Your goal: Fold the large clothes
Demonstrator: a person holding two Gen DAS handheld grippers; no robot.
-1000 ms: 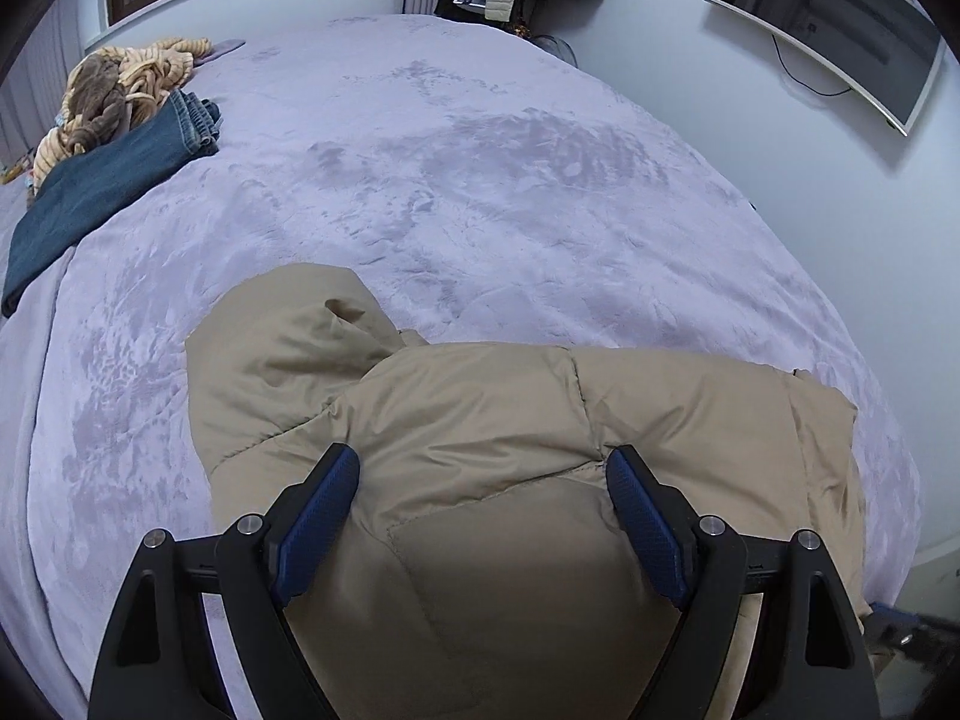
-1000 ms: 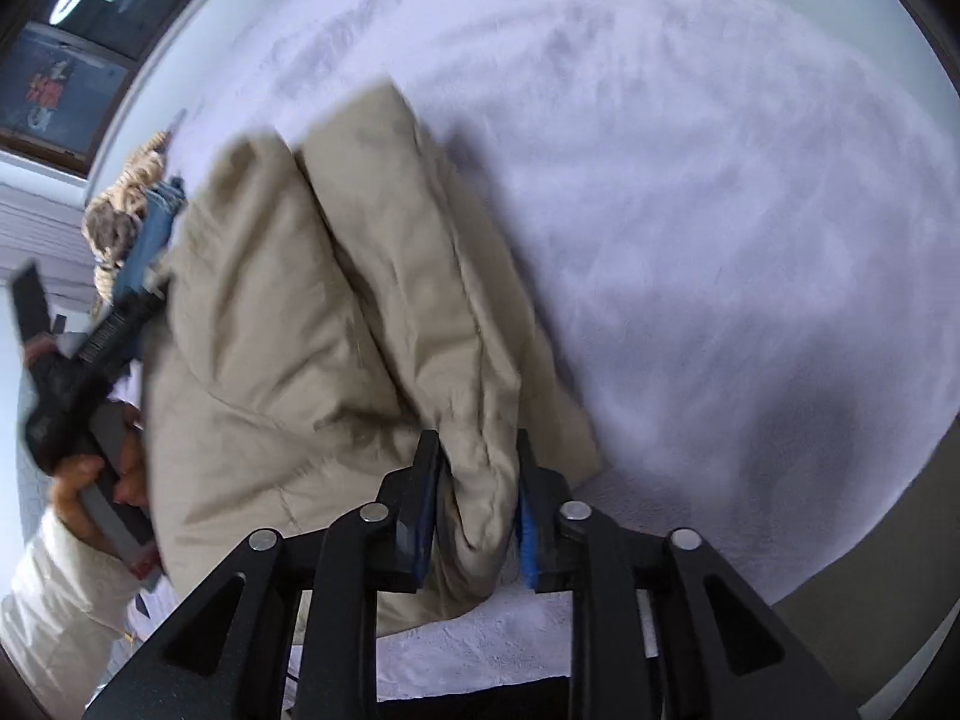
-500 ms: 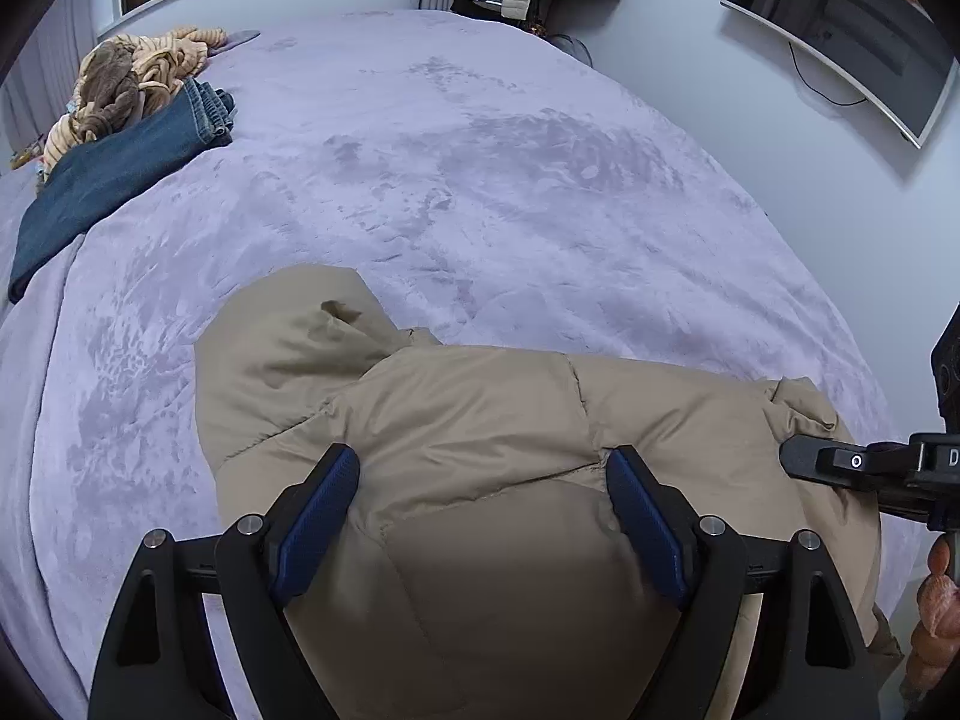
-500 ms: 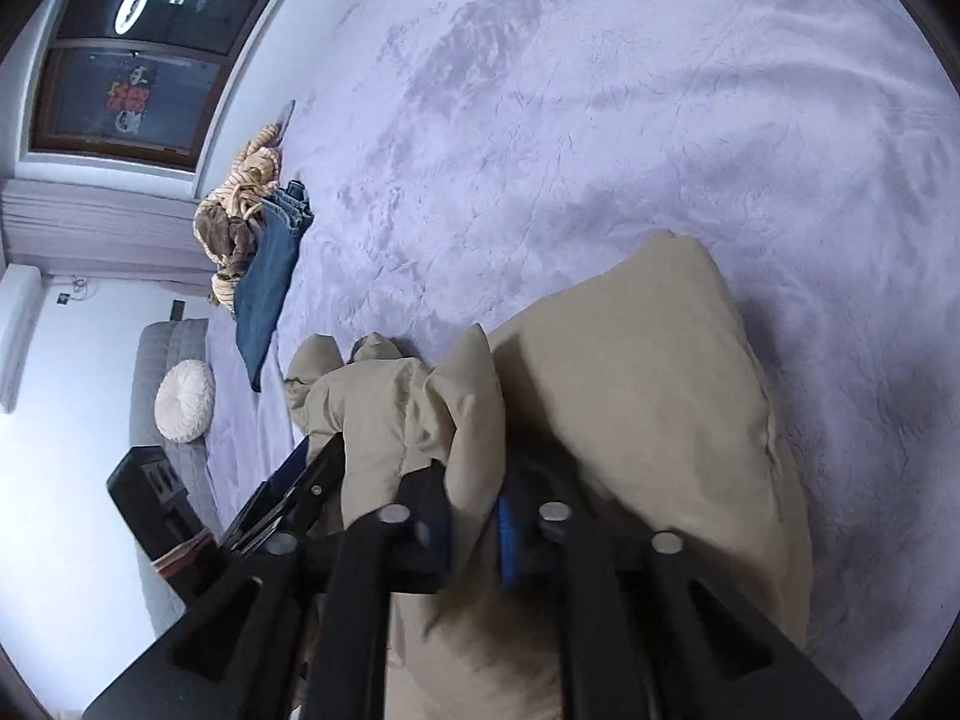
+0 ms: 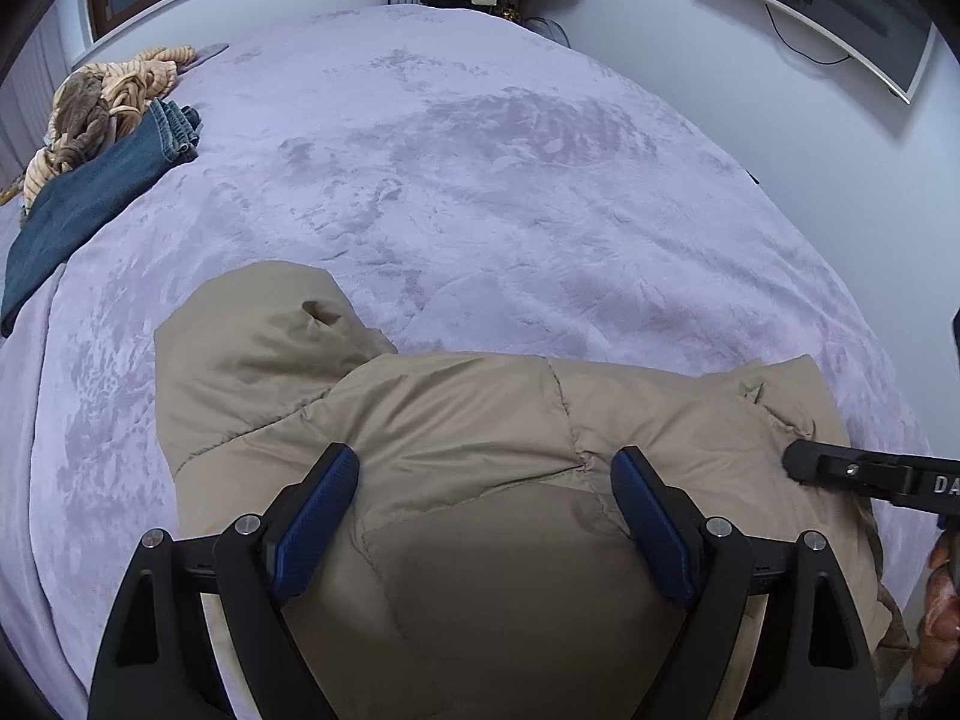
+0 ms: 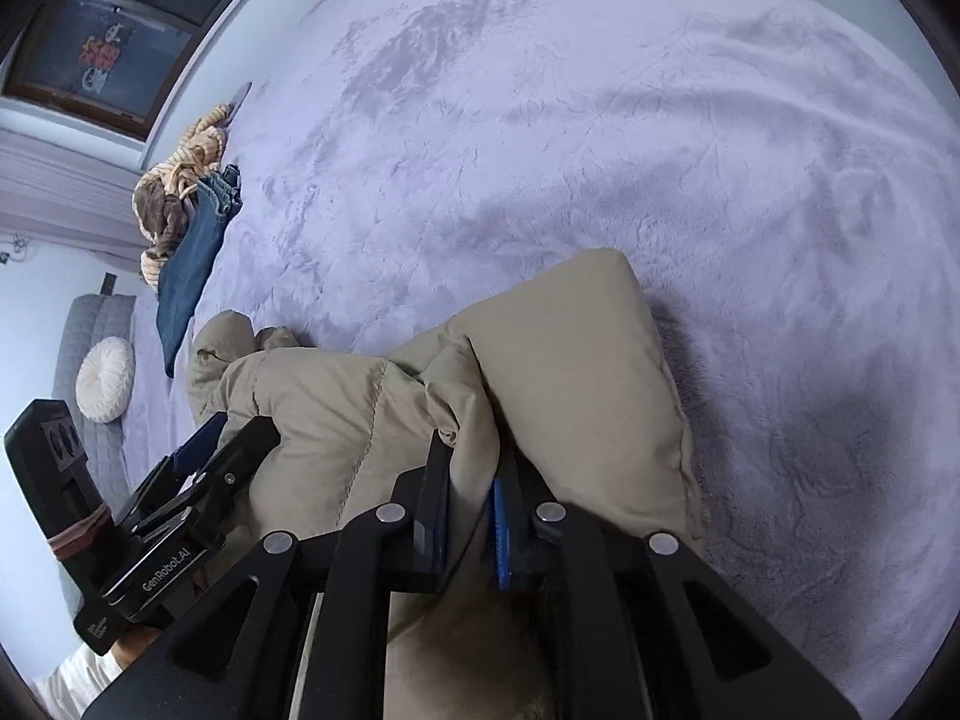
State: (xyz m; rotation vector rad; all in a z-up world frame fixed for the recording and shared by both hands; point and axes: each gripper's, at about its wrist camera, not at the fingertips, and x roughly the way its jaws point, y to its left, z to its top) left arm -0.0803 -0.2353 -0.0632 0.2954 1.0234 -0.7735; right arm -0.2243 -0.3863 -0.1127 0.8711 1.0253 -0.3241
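The left claw [image 5: 483, 516] hangs wide apart, gripping nothing, above the puffy beige quilted jacket [image 5: 480, 420] on the lavender plush bed [image 5: 540, 180]. Its long axis runs crosswise; the right claw [image 6: 471, 516] pinches its right-end fold, so it is nearer.

Across my bed [image 5: 480, 192], the lilac plush blanket shows brushed streaks. At its far left corner a pair of blue jeans [image 5: 102, 180] lies flat, with a heap of tan and brown striped knitwear [image 5: 102, 102] touching its top end. A curved screen [image 5: 828, 6] hangs on the right wall, and a round white cushion [image 6: 105, 379] sits on a grey sofa [image 6: 90, 324]
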